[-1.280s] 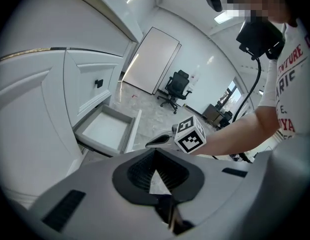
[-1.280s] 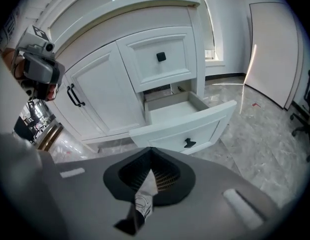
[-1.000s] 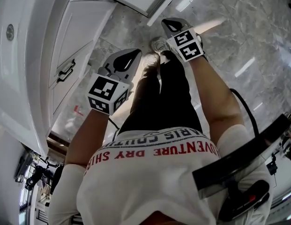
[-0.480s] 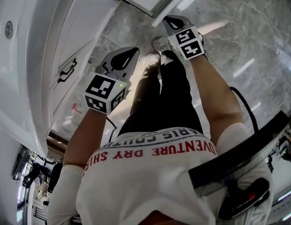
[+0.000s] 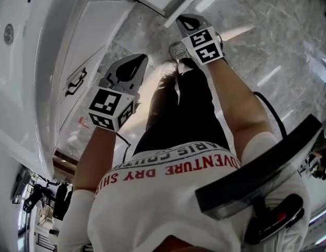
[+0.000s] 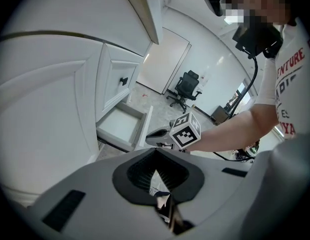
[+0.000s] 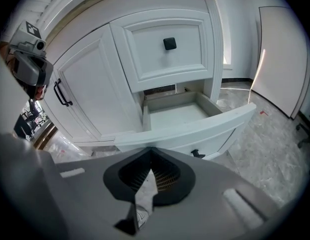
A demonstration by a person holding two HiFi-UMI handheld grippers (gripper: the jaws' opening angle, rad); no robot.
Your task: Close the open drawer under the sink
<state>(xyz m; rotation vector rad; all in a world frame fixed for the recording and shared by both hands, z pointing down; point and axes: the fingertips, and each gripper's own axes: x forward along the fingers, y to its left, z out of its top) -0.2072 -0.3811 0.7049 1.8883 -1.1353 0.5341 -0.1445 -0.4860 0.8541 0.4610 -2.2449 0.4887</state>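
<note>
The white cabinet (image 7: 90, 84) under the sink has its lowest drawer (image 7: 179, 115) pulled well out, so the task looks to be at the approach step, with no push begun. The right hand-held gripper (image 7: 151, 153) hangs just before the drawer's front, jaws closed on nothing, and the left hand-held gripper (image 6: 155, 154), likewise closed and empty, is off to the side. Next, I judge, the right one must meet that front squarely near the small dark knob (image 7: 197, 154) and press straight in.
</note>
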